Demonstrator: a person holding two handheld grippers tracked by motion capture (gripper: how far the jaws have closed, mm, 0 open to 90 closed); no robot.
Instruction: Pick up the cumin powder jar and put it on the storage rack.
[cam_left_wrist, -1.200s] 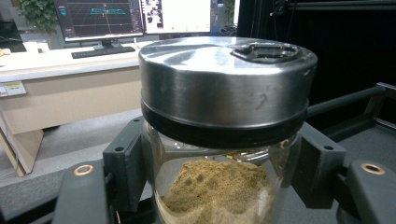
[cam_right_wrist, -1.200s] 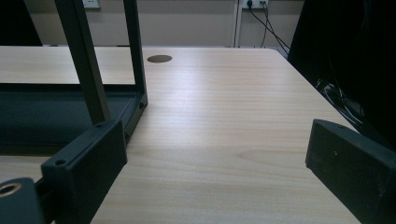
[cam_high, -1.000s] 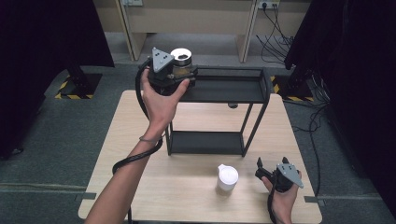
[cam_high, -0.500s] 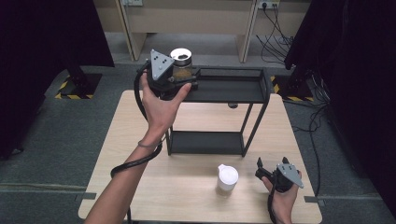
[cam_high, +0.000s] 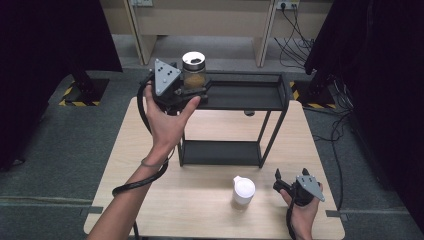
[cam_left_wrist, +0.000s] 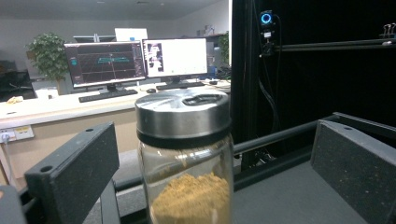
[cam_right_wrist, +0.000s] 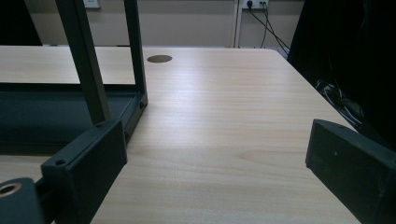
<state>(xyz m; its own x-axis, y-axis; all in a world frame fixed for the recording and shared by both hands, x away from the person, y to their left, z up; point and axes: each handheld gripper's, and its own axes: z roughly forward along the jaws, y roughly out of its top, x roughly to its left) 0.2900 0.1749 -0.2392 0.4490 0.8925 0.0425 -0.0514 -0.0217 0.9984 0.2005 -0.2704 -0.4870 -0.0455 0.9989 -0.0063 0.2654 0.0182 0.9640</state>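
Shelf rack (cam_high: 250, 95) at the counter's (cam_high: 210, 210) back, and on its top tier's left end stands my jar (cam_high: 193, 70), upright, long axis vertical. Left tongs (cam_high: 187, 92) have just been opening: jaws wide, jar between them, pads clear. Right tongs (cam_high: 278, 181) gape empty, well apart, near the white cup (cam_high: 243, 190).

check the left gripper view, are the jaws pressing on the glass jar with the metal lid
No, the glass jar with the metal lid stands between the left gripper's two black jaws with clear gaps on both sides.
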